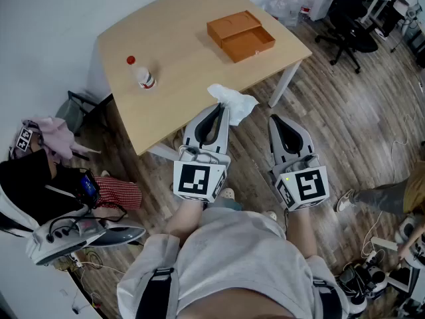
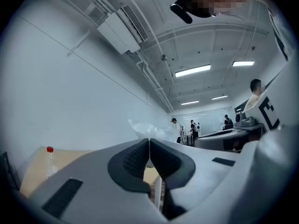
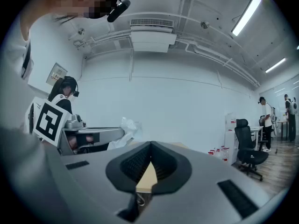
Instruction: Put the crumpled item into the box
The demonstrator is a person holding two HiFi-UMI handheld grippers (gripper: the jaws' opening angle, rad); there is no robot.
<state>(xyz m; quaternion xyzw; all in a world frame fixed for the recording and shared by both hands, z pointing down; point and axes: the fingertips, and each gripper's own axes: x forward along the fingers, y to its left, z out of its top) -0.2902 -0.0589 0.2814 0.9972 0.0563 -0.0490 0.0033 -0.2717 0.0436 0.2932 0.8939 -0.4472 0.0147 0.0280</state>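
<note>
Ahead, bottle (image 1: 142, 74), box (image 1: 249, 44), crumpled item (image 1: 234, 102) gripped

The right tongs (image 3: 150, 144) have their jaws pressed together at the tips with nothing between them. A pale wedge of tabletop (image 3: 148, 178) shows through the gap below the tips. To the left, the left tongs (image 3: 117, 135) carry a marker cube (image 3: 46, 118), and a white crumpled item (image 3: 127, 129) sits at their tip. A black office chair (image 3: 247, 146) stands far right.

Bare tabletop (image 1: 189, 68) lies between the bottle (image 1: 141, 76) at left and the open box (image 1: 240, 36).
</note>
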